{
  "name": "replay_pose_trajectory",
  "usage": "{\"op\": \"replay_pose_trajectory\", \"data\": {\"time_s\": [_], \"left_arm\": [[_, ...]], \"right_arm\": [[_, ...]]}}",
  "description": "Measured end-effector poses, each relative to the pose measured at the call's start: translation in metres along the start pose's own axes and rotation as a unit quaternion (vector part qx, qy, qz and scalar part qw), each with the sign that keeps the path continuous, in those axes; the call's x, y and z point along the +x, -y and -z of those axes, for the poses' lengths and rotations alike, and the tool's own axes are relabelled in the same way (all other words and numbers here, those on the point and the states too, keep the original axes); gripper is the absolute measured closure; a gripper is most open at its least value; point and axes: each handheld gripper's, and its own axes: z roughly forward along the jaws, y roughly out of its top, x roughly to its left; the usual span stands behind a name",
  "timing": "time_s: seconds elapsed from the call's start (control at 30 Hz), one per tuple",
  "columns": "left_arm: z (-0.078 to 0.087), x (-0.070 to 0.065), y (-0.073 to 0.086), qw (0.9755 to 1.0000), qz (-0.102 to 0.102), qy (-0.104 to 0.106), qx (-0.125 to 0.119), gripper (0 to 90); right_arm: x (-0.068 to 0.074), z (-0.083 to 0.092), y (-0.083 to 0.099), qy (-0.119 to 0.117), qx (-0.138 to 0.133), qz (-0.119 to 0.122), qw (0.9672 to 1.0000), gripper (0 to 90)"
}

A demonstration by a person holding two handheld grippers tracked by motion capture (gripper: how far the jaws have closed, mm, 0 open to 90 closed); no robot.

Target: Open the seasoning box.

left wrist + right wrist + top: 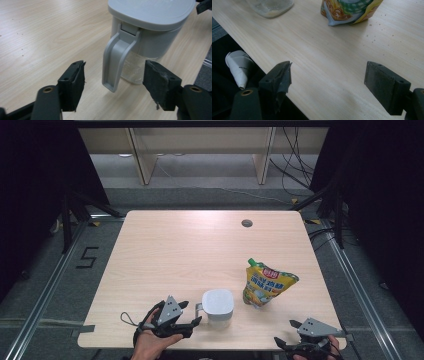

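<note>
Item one: the lidded jug, clear-walled with a grey lid and a grey handle, stands upright near my edge of the table, lid closed. It looks empty but for a faint residue at the bottom, so by my reckoning nothing has been poured in yet and the filling is all still to do. The handle points toward my left gripper, and in the left gripper view it hangs in the gap between my two jaws, which are spread wide; neither pad touches it, the handle sitting nearer the middle with table showing on both sides. Nothing is held there. Item two: the yellow spouted pouch, standing upright just beside the jug on its right, apart from it, spout at its top corner; whether it is capped I cannot tell. Item three: my right gripper, at the near right edge of the table, well short of the pouch, jaws spread and empty. Sundry: small crumbs scattered on the wood by the pouch; a round grommet at the far side.
</note>
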Motion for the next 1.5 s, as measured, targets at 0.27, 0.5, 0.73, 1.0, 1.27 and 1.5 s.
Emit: {"op": "replay_pose_trajectory", "data": {"time_s": [0.27,0.5,0.73,1.0,1.27,1.5], "left_arm": [[0.006,-0.005,-0.006,0.9999,0.000,0.014,-0.001,28.8],[0.014,-0.004,-0.012,0.9997,-0.007,0.022,-0.007,37.6],[0.022,-0.005,-0.020,0.9985,-0.035,0.012,-0.041,77.1],[0.020,-0.003,-0.035,0.9973,-0.037,0.025,-0.058,88.9],[0.009,-0.001,-0.047,0.9971,-0.018,0.036,-0.065,88.9],[0.000,-0.001,-0.047,0.9980,-0.016,0.034,-0.051,88.9]], "right_arm": [[0.000,0.000,0.000,0.008,-0.001,-0.001,1.0000,22.2],[0.000,0.000,0.000,0.010,0.001,0.001,0.9999,21.8],[0.000,-0.002,-0.001,0.012,0.001,0.006,0.9999,21.8],[0.000,-0.002,-0.001,0.011,0.002,0.002,0.9999,21.8],[0.001,-0.001,-0.001,0.011,0.002,-0.005,0.9999,21.8],[0.000,-0.001,-0.001,0.015,-0.009,-0.001,0.9999,20.5]]}}
